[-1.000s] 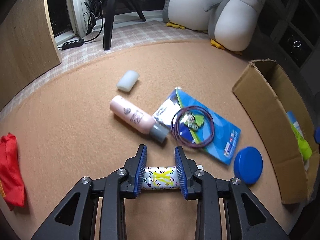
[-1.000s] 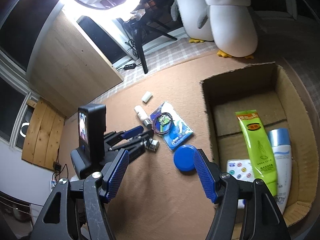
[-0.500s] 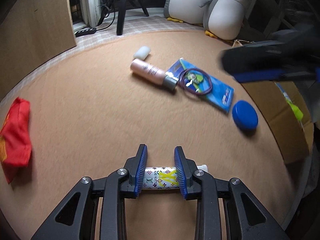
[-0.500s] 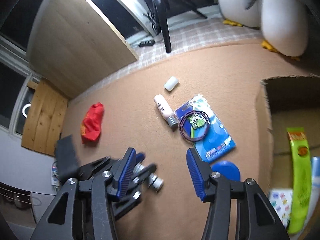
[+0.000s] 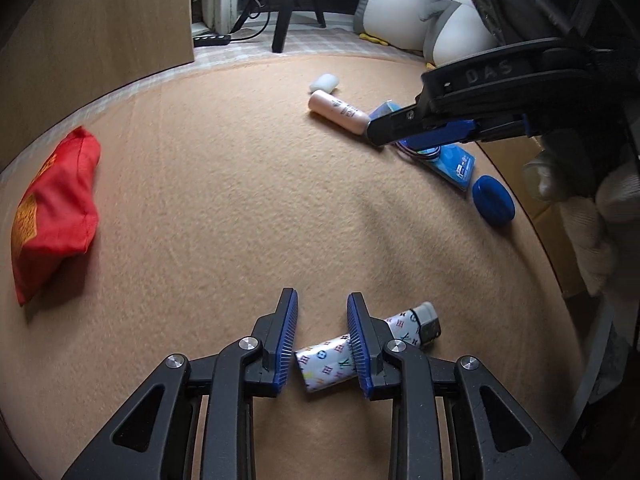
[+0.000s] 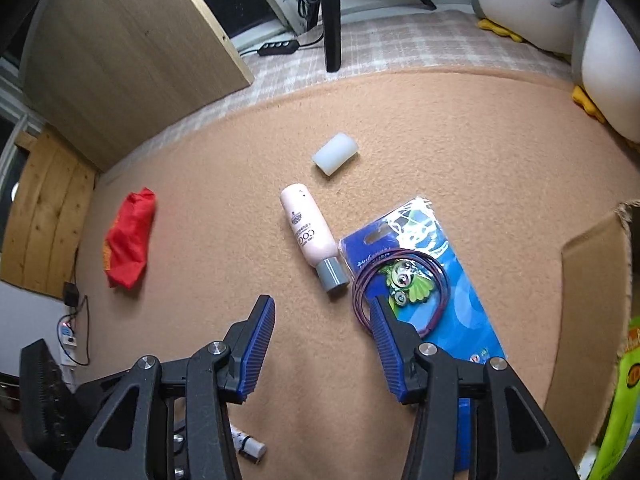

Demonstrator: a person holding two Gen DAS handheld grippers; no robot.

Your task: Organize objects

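Tan felt, nubbly and matte, covers the desk (image 5: 224,208), and the left tongs (image 5: 322,344) are clamped on a small lighter (image 5: 332,362) wrapped in glossy white film with coloured monograms. It sits tilted between the ribbed blue pads; its grey metal head pokes out to the right, while the middle is hidden behind the right finger.

The right tongs (image 6: 322,346) hang apart over bare felt, nothing between them, their right finger overlapping the purple cord (image 6: 400,284) looped on a shiny blue packet (image 6: 448,280). That packet's lower edge is cut off behind the finger.

Loose things on the felt, counted: one smooth pink bottle (image 6: 308,232) lying flat with a grey cap, one frosted white cap (image 6: 335,153) beyond it, one round blue lid (image 5: 493,200), one crumpled red cloth pouch (image 6: 129,240) well off to the left.

A corrugated cardboard box (image 6: 592,320) stands at the right, only one wall showing; its contents are mostly out of frame apart from a sliver of green tube (image 6: 620,400). Two plush penguins (image 5: 404,8) sit at the far edge, heads cropped. A gloved hand (image 5: 580,208) shows at the left view's right edge, blurred.
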